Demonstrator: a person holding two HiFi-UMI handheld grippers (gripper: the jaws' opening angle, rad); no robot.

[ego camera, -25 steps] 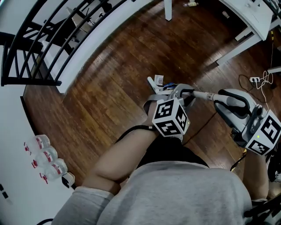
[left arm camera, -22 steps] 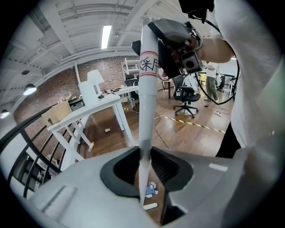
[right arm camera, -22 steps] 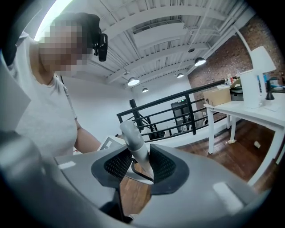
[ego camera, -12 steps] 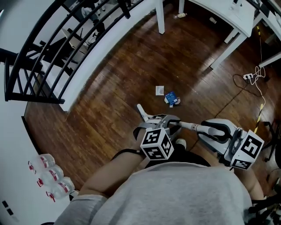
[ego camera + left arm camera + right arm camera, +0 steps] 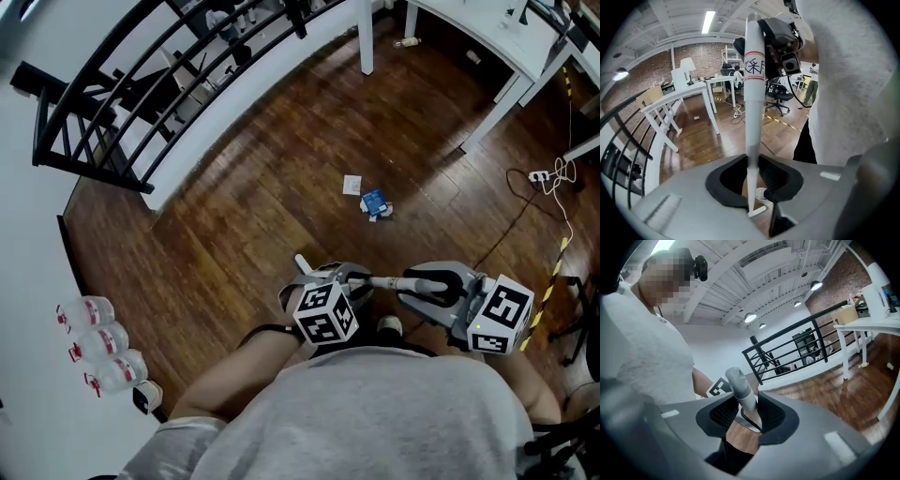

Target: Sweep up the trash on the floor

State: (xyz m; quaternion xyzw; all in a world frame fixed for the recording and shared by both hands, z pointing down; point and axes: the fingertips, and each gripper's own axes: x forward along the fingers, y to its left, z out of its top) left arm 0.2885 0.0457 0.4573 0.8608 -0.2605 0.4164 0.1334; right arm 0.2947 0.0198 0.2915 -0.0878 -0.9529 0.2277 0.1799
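Observation:
Two bits of trash lie on the dark wood floor: a white paper square (image 5: pixel 352 185) and a blue wrapper (image 5: pixel 375 202). Both grippers sit close to my body, well short of the trash. A long white pole (image 5: pixel 754 93) with red bands runs between the jaws of my left gripper (image 5: pixel 342 275) (image 5: pixel 752 183), which is shut on it. My right gripper (image 5: pixel 422 281) (image 5: pixel 745 413) is shut on the same pole's grey end (image 5: pixel 739 389). The pole's short visible stretch (image 5: pixel 382 280) bridges the two grippers. Its lower end is hidden.
White table legs (image 5: pixel 489 111) (image 5: pixel 366 37) stand at the far side. A black railing (image 5: pixel 141 84) curves along the left. Three plastic bottles (image 5: pixel 94 342) lie at the lower left. A cable with a power strip (image 5: pixel 539 175) and striped tape (image 5: pixel 555 261) lie at the right.
Both grippers have drawn back toward my body with the pole. The trash, hidden under the left gripper a second ago, now lies in plain view farther out.

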